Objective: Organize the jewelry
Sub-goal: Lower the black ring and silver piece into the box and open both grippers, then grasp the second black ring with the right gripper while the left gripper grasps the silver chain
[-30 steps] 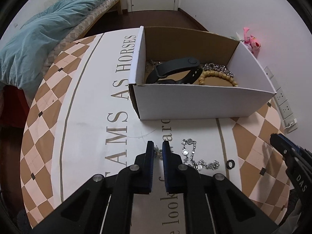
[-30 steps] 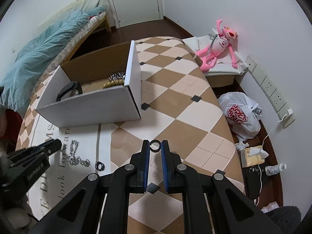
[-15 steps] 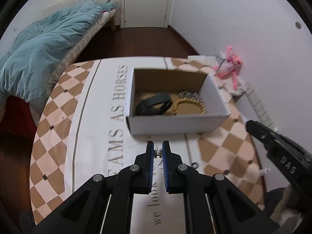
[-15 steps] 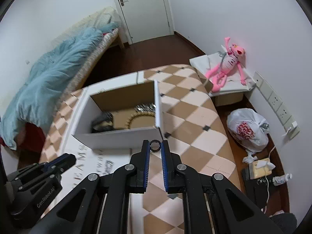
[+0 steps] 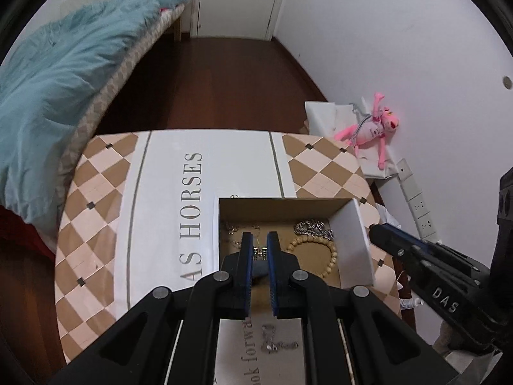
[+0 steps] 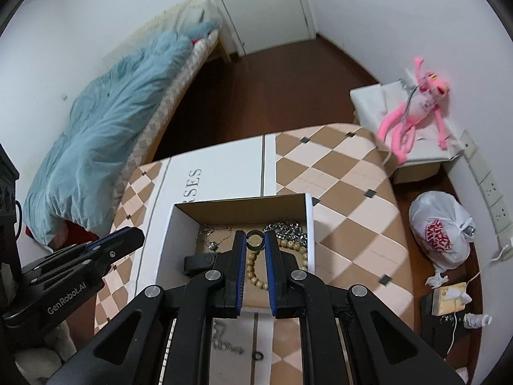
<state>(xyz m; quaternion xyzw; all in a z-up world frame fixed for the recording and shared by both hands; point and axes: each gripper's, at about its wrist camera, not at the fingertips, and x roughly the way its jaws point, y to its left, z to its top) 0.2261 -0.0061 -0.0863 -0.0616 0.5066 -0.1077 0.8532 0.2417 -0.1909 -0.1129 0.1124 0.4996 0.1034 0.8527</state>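
A white cardboard box (image 5: 351,240) (image 6: 166,237) stands on the table and holds a wooden bead bracelet (image 5: 332,252) (image 6: 253,276), a silver chain (image 5: 312,226) (image 6: 285,227), a thin necklace (image 6: 213,235) and a black watch band (image 6: 200,261). My left gripper (image 5: 259,240) is shut on a small sparkly earring (image 5: 259,252) above the box. My right gripper (image 6: 255,239) is shut on a dark ring (image 6: 255,240) above the box.
A silver bracelet (image 5: 275,340) (image 6: 224,341) and a black ring (image 6: 257,355) lie on the table in front of the box. A bed with a blue duvet (image 5: 54,83) is at left. A pink plush toy (image 6: 413,109) and a plastic bag (image 6: 439,234) are at right.
Both grippers have risen and moved forward from the table front to above the open box, each still holding its piece.
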